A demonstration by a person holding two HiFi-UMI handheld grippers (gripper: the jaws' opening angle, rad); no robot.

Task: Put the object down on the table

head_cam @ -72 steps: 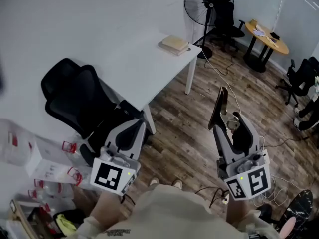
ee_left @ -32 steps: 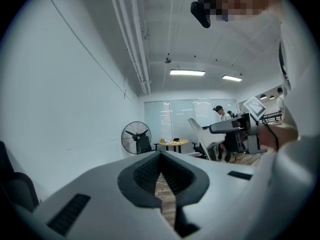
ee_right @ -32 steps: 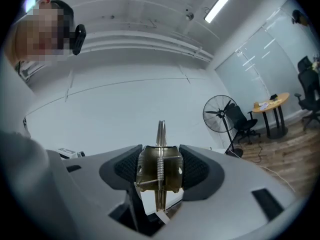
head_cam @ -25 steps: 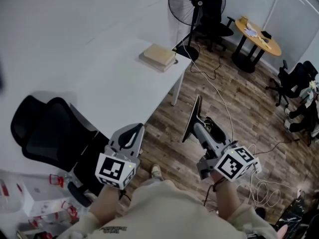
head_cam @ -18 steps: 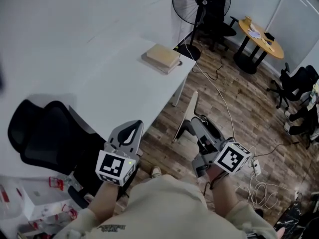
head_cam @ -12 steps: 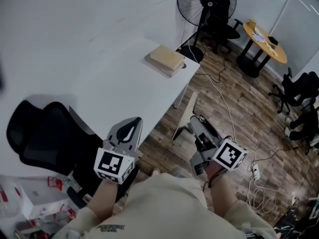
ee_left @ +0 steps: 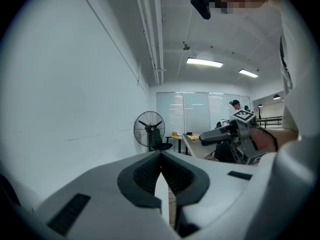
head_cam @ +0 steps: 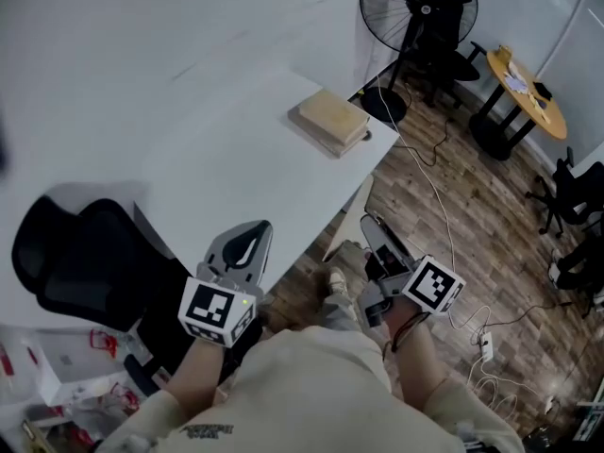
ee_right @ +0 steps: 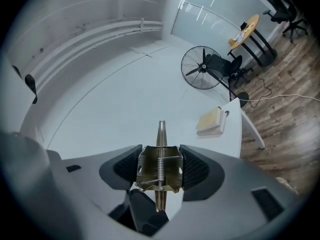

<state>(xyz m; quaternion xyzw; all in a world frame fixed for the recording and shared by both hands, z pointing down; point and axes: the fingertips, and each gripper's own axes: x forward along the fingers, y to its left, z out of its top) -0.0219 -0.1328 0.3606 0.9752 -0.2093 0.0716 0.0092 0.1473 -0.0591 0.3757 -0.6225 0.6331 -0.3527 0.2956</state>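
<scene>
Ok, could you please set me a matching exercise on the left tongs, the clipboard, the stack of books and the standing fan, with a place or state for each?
Things:
1. left tongs
2. clipboard
3. stack of books
4. standing fan

Places or states:
A. on the wooden floor beyond the table
B. shut, with nothing between them
C. on the corner of the white table
D. clamped in the right tongs

Pairs: 1-B, 2-D, 3-C, 4-A.
</scene>
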